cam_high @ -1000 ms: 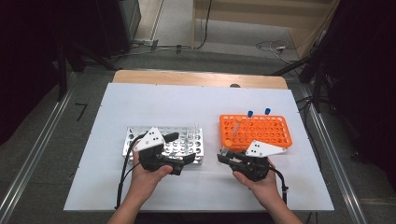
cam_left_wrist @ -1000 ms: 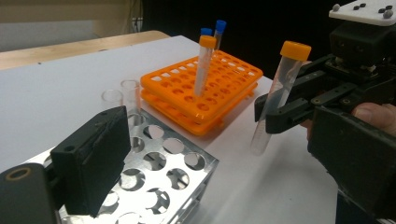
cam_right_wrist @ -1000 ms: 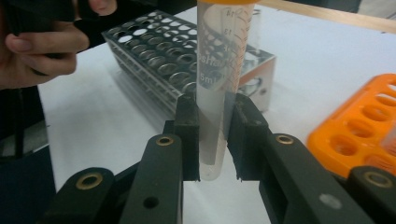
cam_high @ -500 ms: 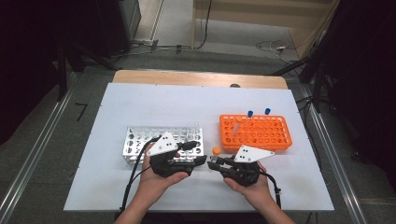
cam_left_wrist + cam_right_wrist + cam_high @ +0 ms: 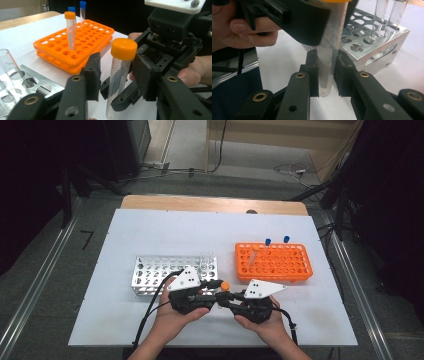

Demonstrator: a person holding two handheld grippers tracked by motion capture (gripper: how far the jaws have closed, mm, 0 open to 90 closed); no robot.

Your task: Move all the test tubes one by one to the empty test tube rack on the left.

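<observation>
Two grippers met over the table, in front of the racks: the right gripper (image 5: 327, 75) clamped the tube (image 5: 120, 75) low, leaving its orange cap (image 5: 124, 48) free. The left gripper (image 5: 116, 72) had just been closing around the upper tube, apparently not yet pressing, probably for a handover.

even bright light on the table, dark surroundings, close parts blurred.

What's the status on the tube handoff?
Right gripper shut on orange-capped tube, upright. Left gripper has just been closing around it, pads not touching. Nothing in the way.
</observation>
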